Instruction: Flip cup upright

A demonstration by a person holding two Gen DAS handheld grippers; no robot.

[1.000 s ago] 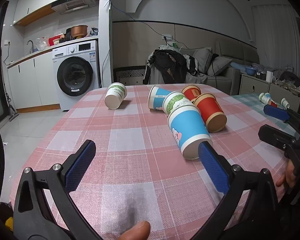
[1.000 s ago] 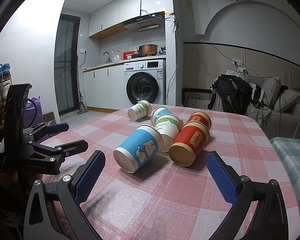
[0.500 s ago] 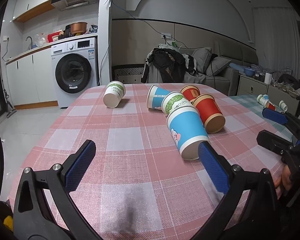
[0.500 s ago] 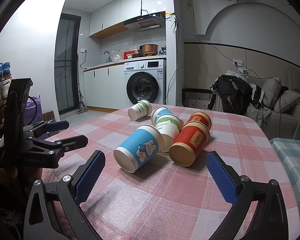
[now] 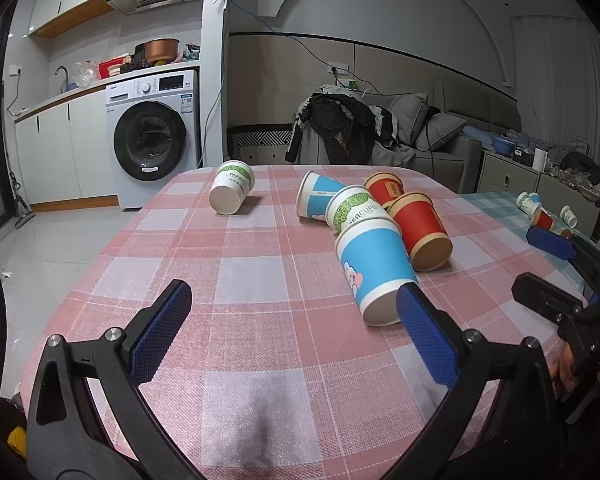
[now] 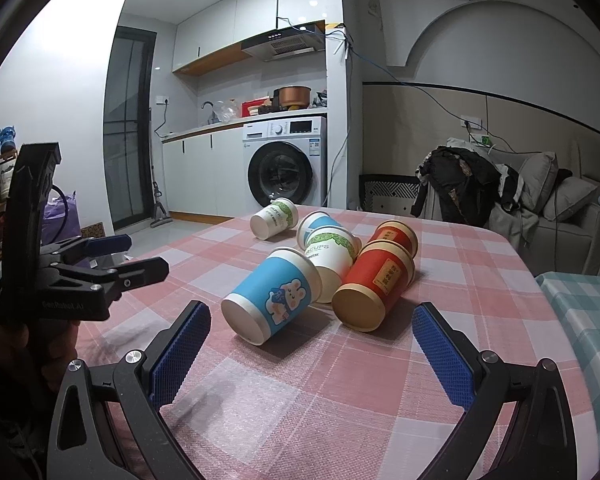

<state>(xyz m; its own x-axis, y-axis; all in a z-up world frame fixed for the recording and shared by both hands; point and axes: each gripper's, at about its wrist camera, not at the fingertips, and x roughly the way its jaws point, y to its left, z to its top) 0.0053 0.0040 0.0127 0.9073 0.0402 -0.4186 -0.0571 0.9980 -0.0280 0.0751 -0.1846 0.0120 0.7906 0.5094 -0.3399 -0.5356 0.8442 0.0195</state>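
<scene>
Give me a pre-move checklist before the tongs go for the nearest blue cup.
1. Right tongs open: ok.
2. Left tongs open: ok.
3. Blue bunny cup upright: not ok, lying on its side, base toward the right wrist camera.
4. Cup free of neighbours: not ok, the green-print cup lies against it.
5. Red cup clear of the approach: cannot tell.
6. Checked tablecloth flat under the cup: ok.

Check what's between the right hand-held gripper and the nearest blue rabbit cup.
Only bare checked tablecloth, seen in the right wrist view, separates the open right hand-held gripper from the tipped blue rabbit cup.
</scene>
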